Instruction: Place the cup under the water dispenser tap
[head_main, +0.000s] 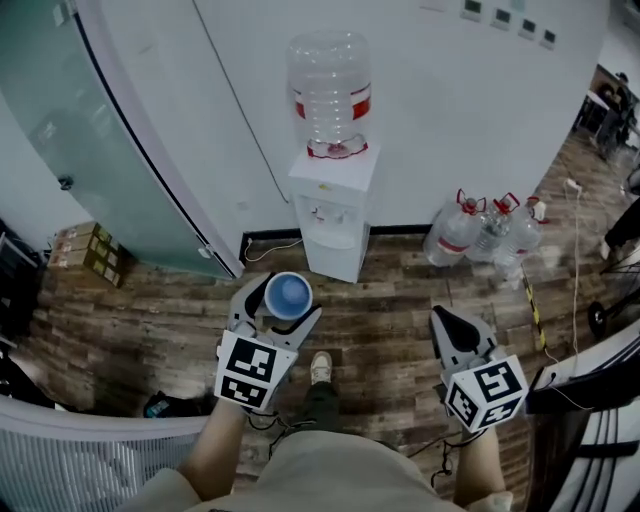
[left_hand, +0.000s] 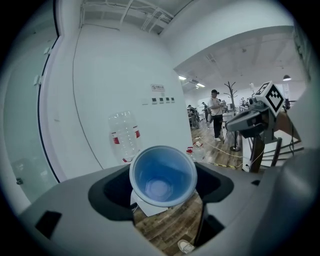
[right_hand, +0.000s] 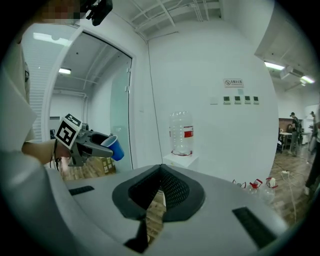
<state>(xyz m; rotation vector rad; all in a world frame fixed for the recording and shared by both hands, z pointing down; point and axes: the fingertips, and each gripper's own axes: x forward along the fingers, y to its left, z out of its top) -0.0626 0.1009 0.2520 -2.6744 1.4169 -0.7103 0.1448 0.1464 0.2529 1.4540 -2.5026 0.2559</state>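
Observation:
A blue plastic cup (head_main: 288, 295) stands upright with its mouth up, and my left gripper (head_main: 283, 304) is shut on it. The left gripper view looks down into the empty cup (left_hand: 162, 175) between the jaws. The white water dispenser (head_main: 333, 215) stands against the wall a short way ahead of the cup, its taps (head_main: 325, 212) over a recess and a clear bottle (head_main: 329, 90) on top. My right gripper (head_main: 458, 330) hangs to the right, shut and holding nothing. Its own view shows the dispenser (right_hand: 181, 160) ahead and the cup (right_hand: 115, 148) at the left.
Several spare water bottles (head_main: 490, 230) stand on the wooden floor right of the dispenser. A glass partition (head_main: 90, 130) and cardboard boxes (head_main: 90, 250) are at the left. Cables trail at the right. A person (left_hand: 216, 112) stands far off in the room.

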